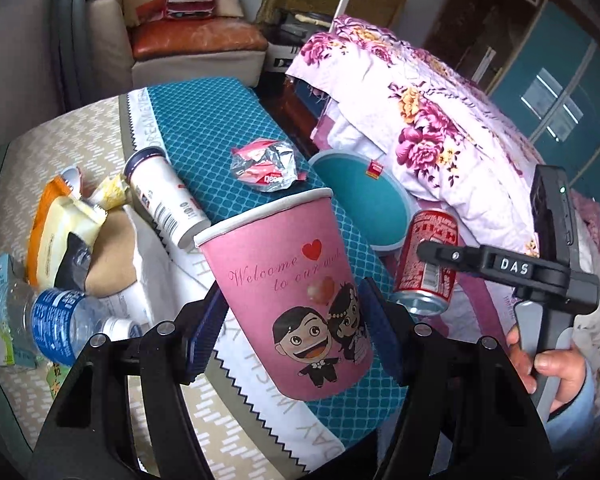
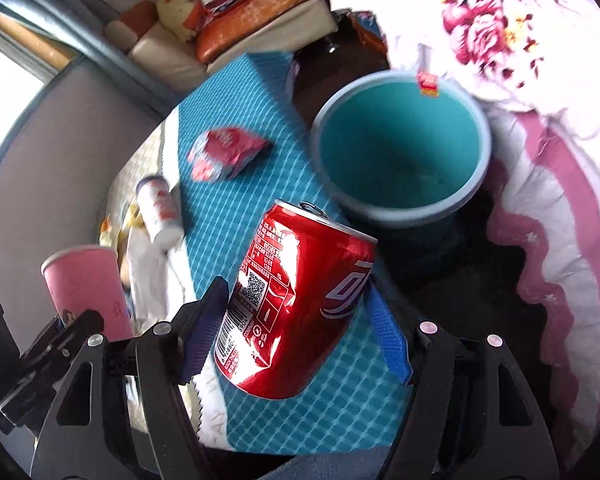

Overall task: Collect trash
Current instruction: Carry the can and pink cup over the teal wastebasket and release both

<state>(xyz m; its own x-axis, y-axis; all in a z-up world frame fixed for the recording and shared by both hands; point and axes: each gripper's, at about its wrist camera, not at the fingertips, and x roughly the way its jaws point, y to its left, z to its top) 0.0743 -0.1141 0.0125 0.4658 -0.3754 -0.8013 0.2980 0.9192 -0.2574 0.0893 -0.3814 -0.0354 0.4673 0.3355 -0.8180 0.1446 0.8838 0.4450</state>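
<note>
My left gripper [image 1: 296,336] is shut on a pink paper cup [image 1: 288,292] with a cartoon couple, held tilted above the table. My right gripper [image 2: 296,320] is shut on a red soda can [image 2: 296,304], also lifted and tilted; the same can [image 1: 426,264] and a hand on the right tool show at the right of the left wrist view. The pink cup [image 2: 86,284] appears at the lower left of the right wrist view. A teal bin [image 2: 400,148] with a pale rim stands just past the can, beside the table; its rim [image 1: 404,200] shows behind the cup.
On the teal patterned cloth [image 1: 204,120] lie a crumpled red and silver wrapper [image 1: 266,166] and a white tube [image 1: 164,196]. Left of them are snack bags [image 1: 64,220], a plastic water bottle [image 1: 60,324] and a small carton. A floral quilt [image 1: 440,112] is heaped at the right.
</note>
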